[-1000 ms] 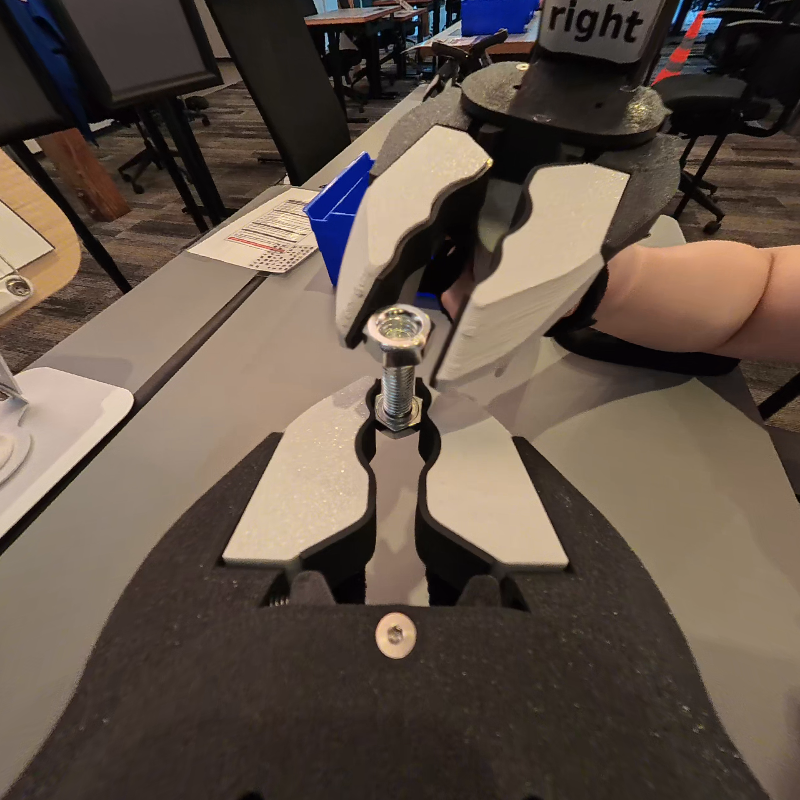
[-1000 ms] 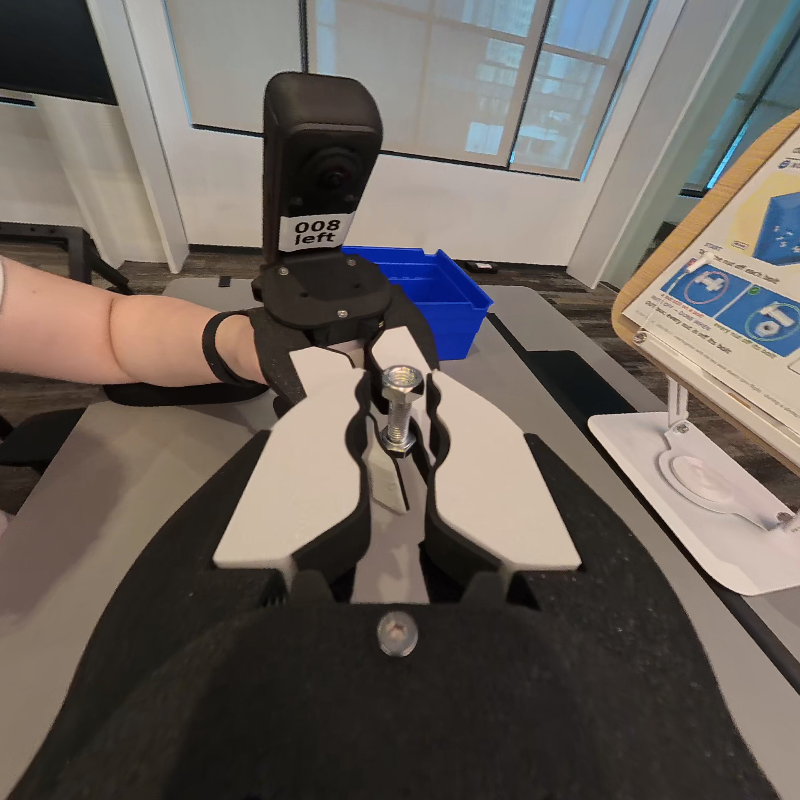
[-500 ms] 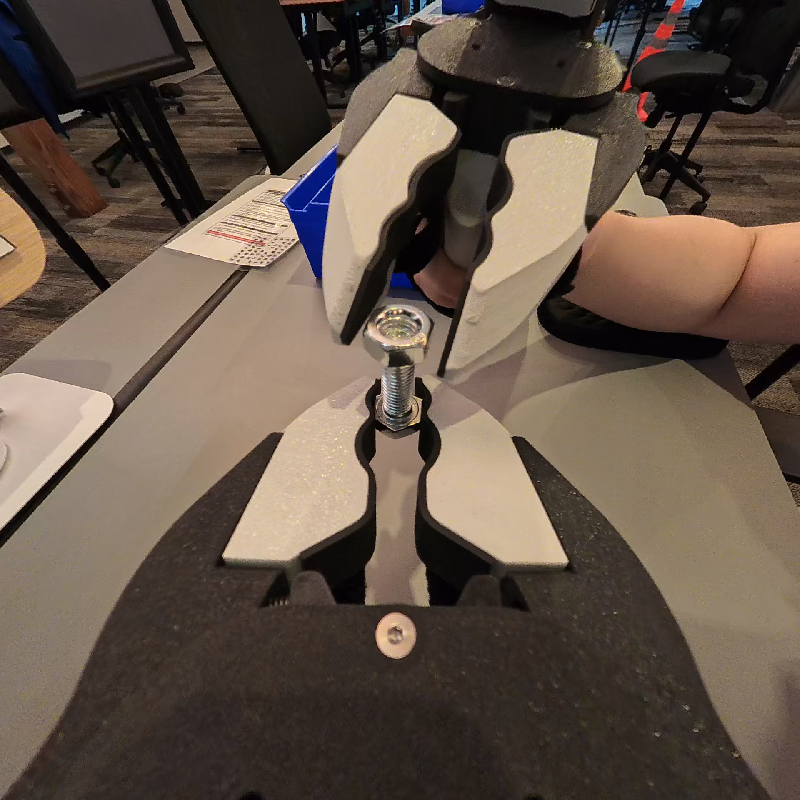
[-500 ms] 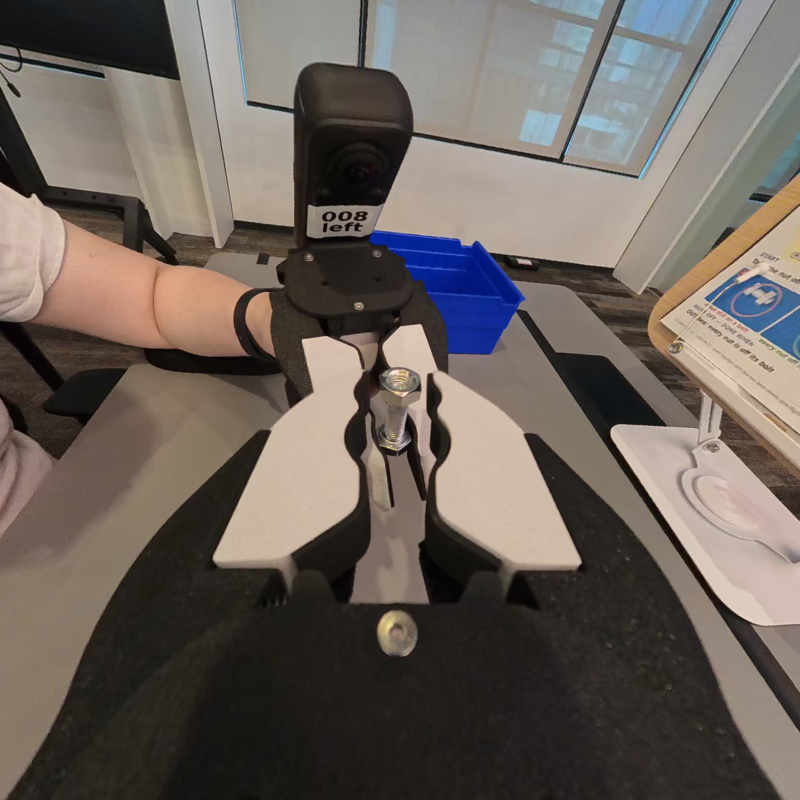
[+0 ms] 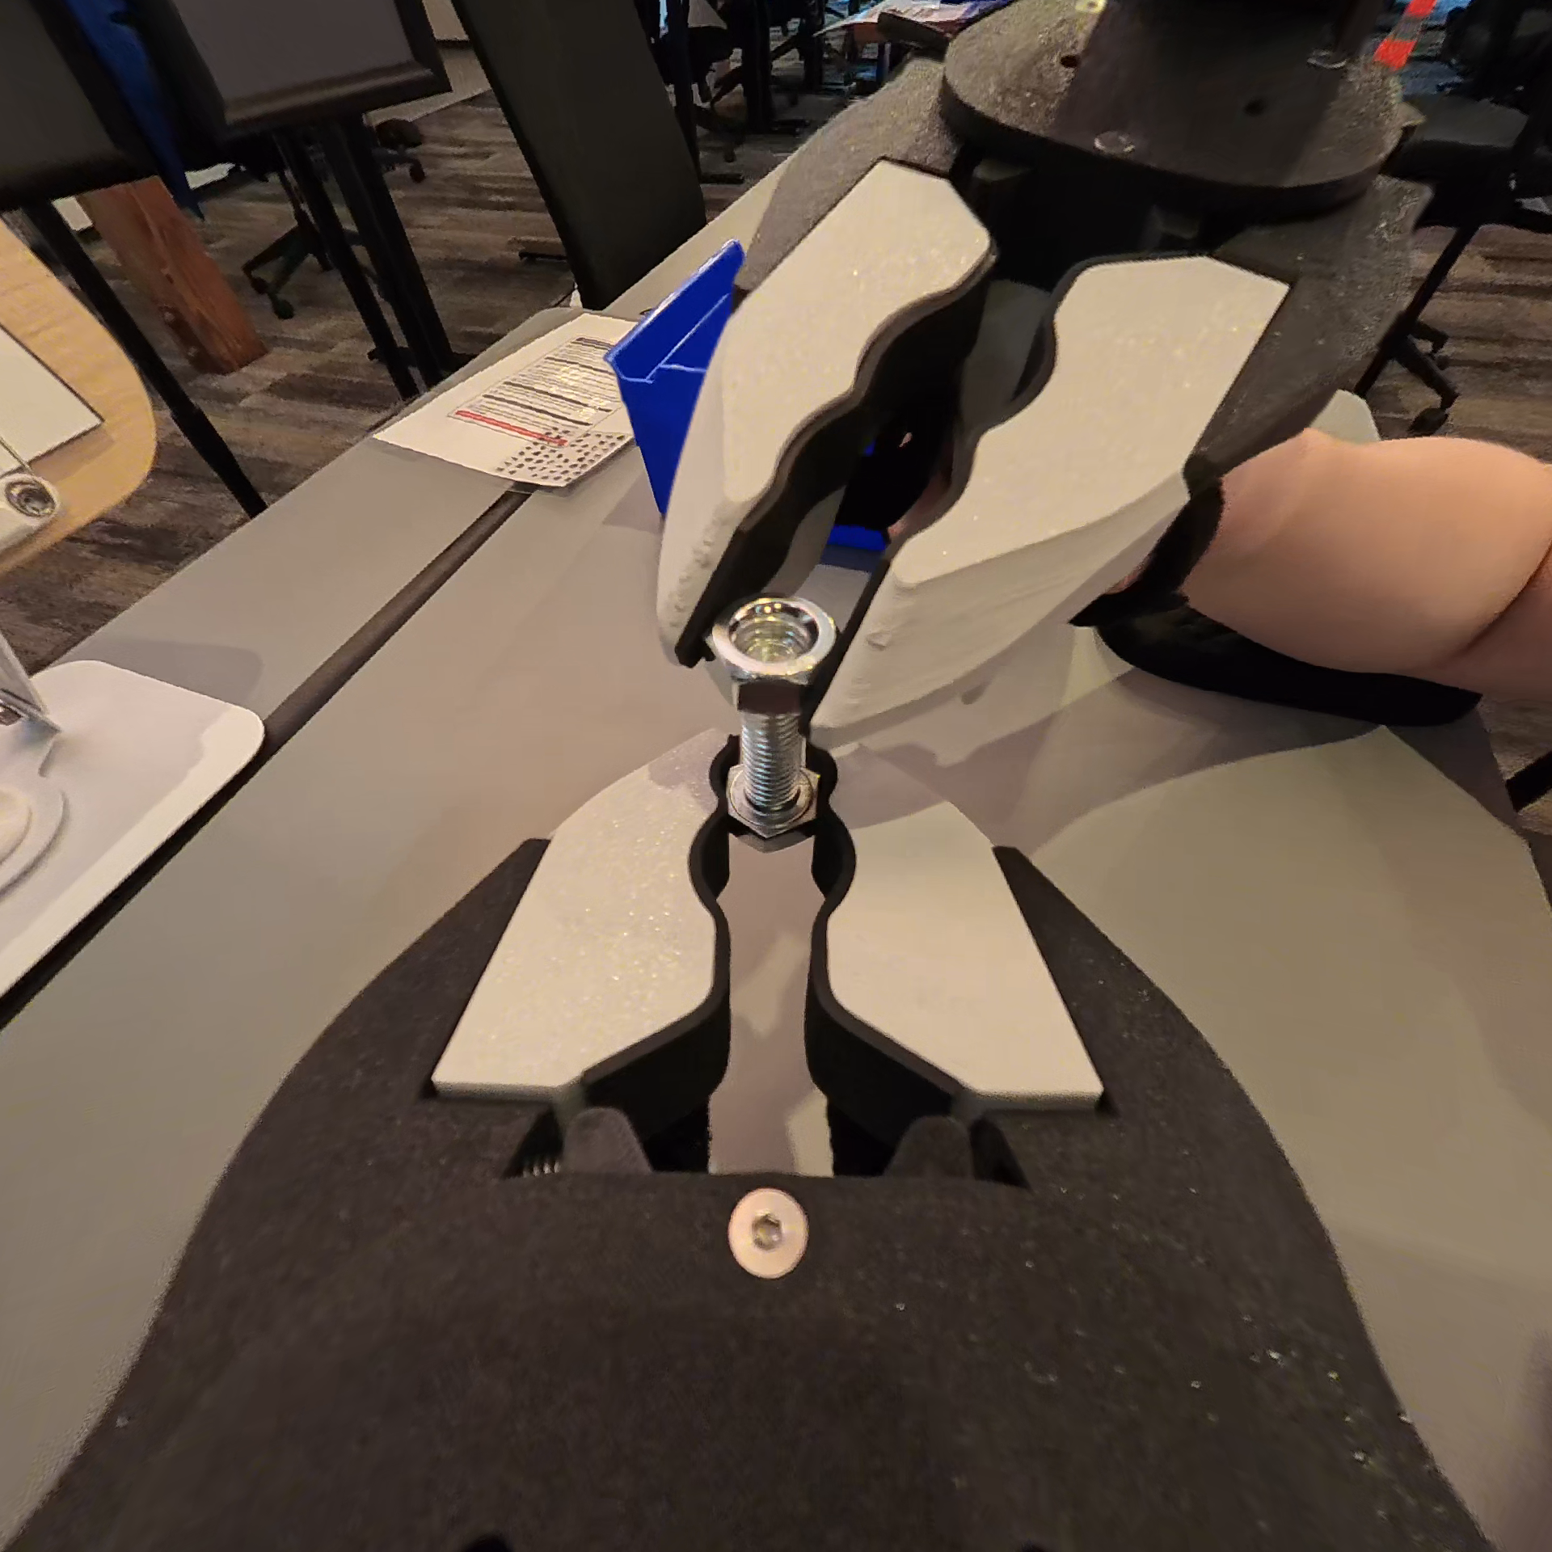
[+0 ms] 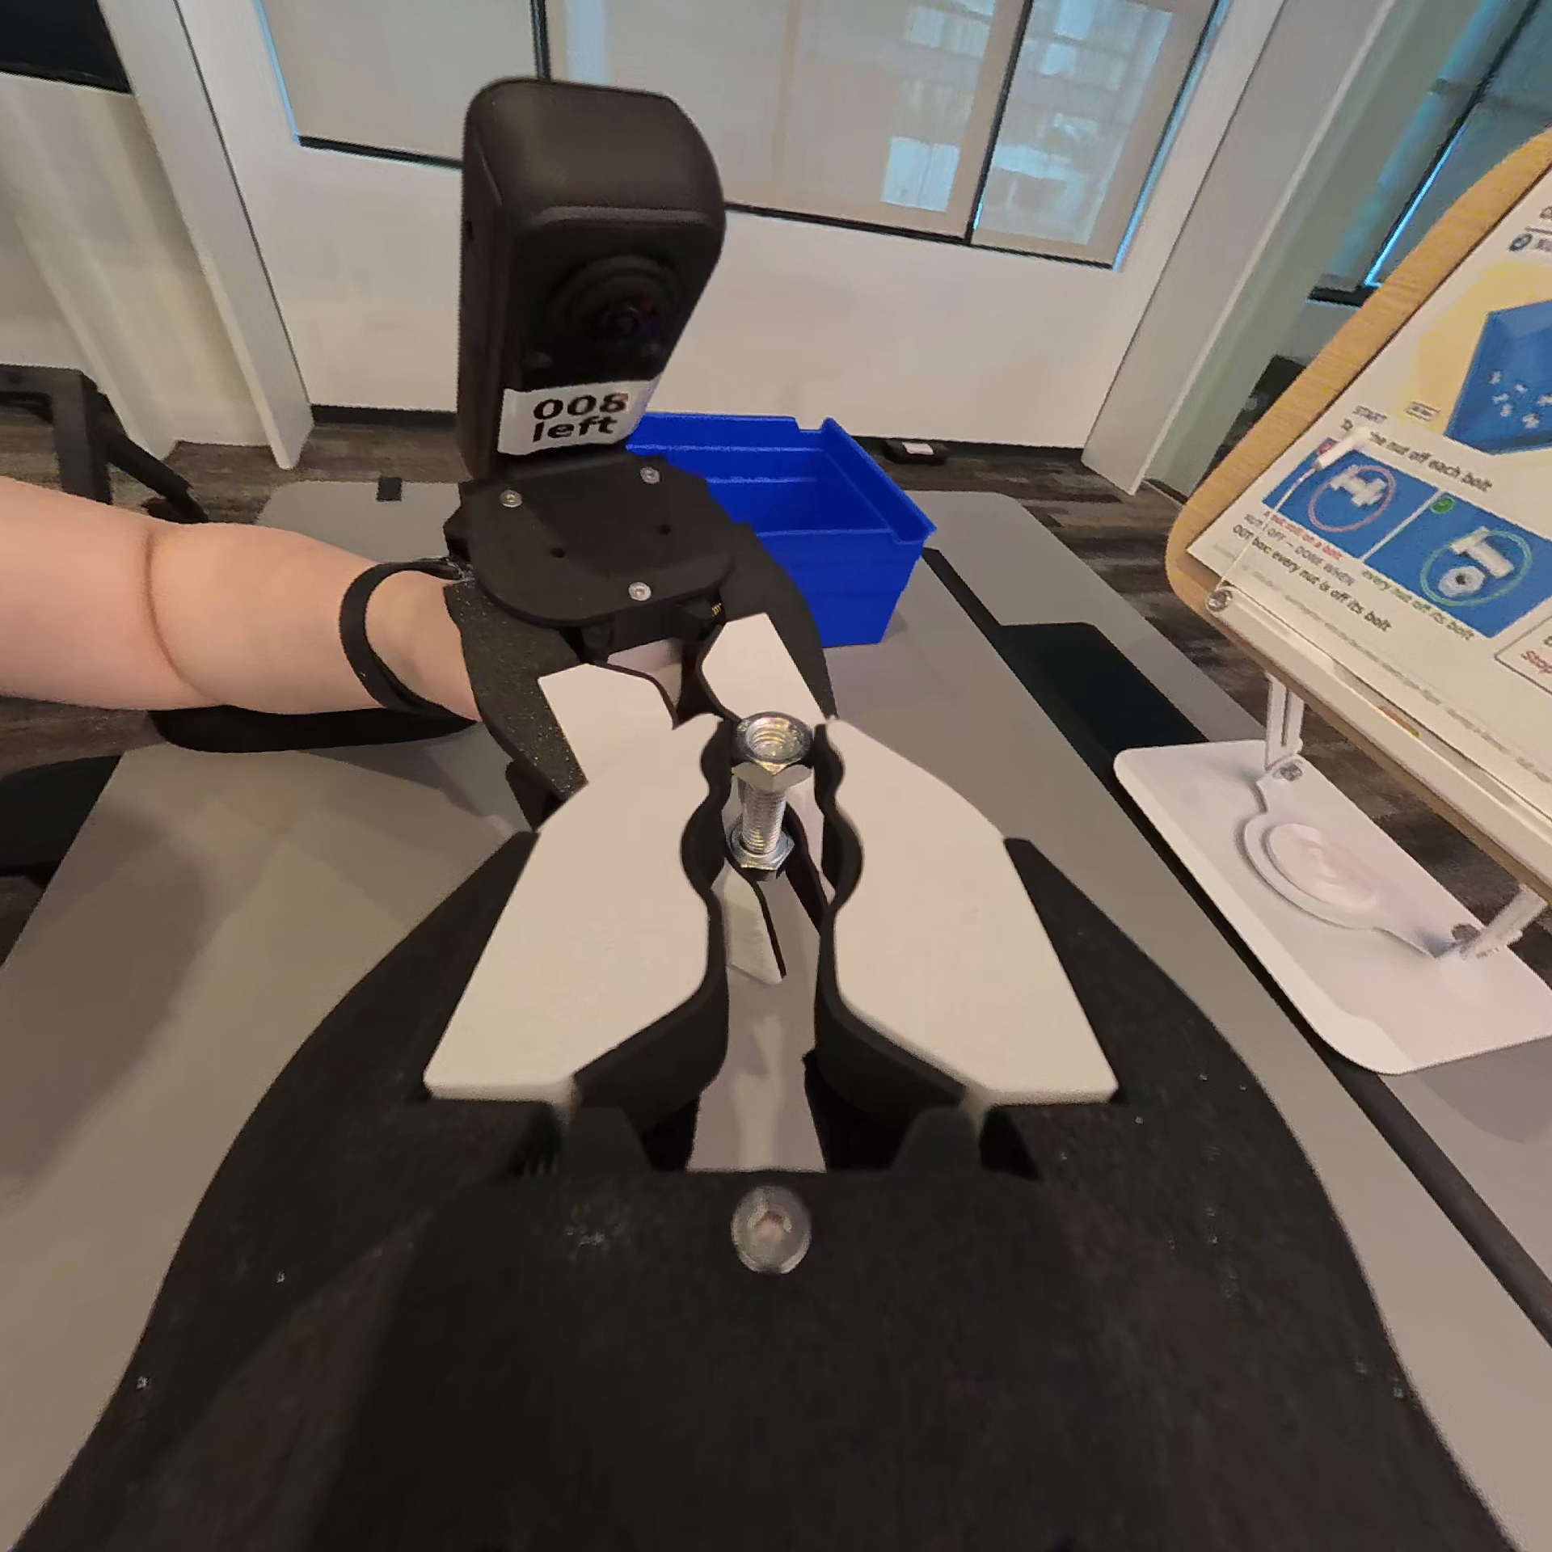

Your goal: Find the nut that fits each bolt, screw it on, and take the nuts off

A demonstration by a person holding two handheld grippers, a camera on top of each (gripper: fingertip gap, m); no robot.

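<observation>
A silver bolt (image 5: pixel 766 756) stands upright between my two grippers above the grey table (image 5: pixel 403 739). My left gripper (image 5: pixel 768 794) is shut on the hex piece at its lower end. A hex nut (image 5: pixel 773 651) with an open threaded hole sits at the bolt's upper end. My right gripper (image 5: pixel 768 663) comes down from above, tilted, and its tips pinch that nut. In the right wrist view, my right gripper (image 6: pixel 771 743) is shut on the nut (image 6: pixel 771 746), the bolt (image 6: pixel 760 819) runs down from it, and my left gripper (image 6: pixel 760 873) holds the lower end.
A blue bin (image 6: pixel 823 537) stands on the table behind the grippers and also shows in the left wrist view (image 5: pixel 672 395). An instruction board on a white stand (image 6: pixel 1344 924) is at the right. A printed sheet (image 5: pixel 537 411) lies near the bin. Forearms reach in from the sides. The left gripper's tips are roughly 6 centimetres from the right gripper's.
The right gripper has swung and tilted around the bolt's upper end while staying on the nut. The left gripper keeps its hold on the lower end, and the bolt stays upright.
</observation>
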